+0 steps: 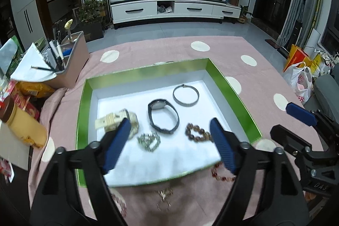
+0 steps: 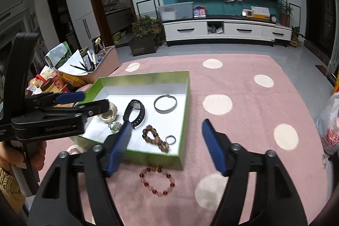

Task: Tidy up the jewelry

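Observation:
A green-rimmed box (image 1: 231, 86) with a white floor sits on the pink cloth. It holds a cream watch (image 1: 114, 120), a black watch (image 1: 163, 118), a grey bangle (image 1: 186, 95), a clear-bead bracelet (image 1: 148, 141) and a brown-bead bracelet (image 1: 197, 133). A small ring (image 2: 170, 139) lies in it too. A red-bead bracelet (image 2: 157, 181) lies on the cloth in front of the box. A gold chain (image 1: 164, 197) lies near me. My left gripper (image 1: 170, 130) is open over the box's near part. My right gripper (image 2: 166, 128) is open above the box's right edge.
A pink organiser (image 1: 72, 60) with pens and papers stands at the back left. A jar (image 1: 23, 126) and snack packets lie at the left. Plastic bags (image 1: 300, 79) sit at the right. A pale bead bracelet (image 2: 74, 149) lies left of the box.

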### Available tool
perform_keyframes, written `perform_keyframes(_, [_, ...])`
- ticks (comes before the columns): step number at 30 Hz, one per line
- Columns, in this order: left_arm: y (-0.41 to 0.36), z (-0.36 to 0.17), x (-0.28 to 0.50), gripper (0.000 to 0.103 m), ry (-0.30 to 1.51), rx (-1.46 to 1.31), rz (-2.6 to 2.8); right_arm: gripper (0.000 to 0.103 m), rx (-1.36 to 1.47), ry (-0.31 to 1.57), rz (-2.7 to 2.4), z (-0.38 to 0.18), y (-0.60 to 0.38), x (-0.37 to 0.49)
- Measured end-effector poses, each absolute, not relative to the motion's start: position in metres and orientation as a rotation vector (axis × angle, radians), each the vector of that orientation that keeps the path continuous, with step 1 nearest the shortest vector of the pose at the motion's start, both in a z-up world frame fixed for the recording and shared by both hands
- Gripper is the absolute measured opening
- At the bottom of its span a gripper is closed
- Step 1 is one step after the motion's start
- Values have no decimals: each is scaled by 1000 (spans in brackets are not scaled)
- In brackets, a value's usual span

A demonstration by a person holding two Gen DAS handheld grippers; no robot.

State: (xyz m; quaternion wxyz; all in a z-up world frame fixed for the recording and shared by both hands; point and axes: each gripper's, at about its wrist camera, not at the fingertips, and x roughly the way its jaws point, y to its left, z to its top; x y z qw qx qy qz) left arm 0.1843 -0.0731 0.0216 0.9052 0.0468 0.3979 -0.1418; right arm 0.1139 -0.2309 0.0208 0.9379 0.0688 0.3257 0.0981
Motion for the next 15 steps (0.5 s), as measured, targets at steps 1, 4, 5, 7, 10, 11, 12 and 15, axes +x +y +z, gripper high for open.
perform_keyframes(1, [-72, 22, 179, 88, 822, 97, -287, 81, 145, 667, 196, 21, -233, 110])
perform_keyframes(4, [-68, 22, 165, 95, 830, 93, -275, 91, 146, 683, 179, 18, -236, 95])
perform_keyframes(5, [-66, 21, 161, 95, 833, 89, -269, 94, 145, 688, 173, 17, -236, 92])
perform_keyframes(7, [-63, 20, 149, 96, 840, 82, -265, 95, 148, 697, 167, 16, -237, 85])
perform_keyframes(10, [-58, 17, 136, 101, 851, 77, -256, 99, 156, 712, 165, 13, -239, 73])
perform_keyframes(11, [-57, 15, 131, 101, 856, 75, -253, 100, 160, 717, 164, 12, -239, 69])
perform_keyframes(12, [-55, 13, 126, 101, 863, 74, -250, 100, 164, 720, 166, 12, -238, 65])
perform_keyframes(15, [-51, 10, 117, 101, 874, 70, -242, 101, 167, 733, 173, 10, -235, 57])
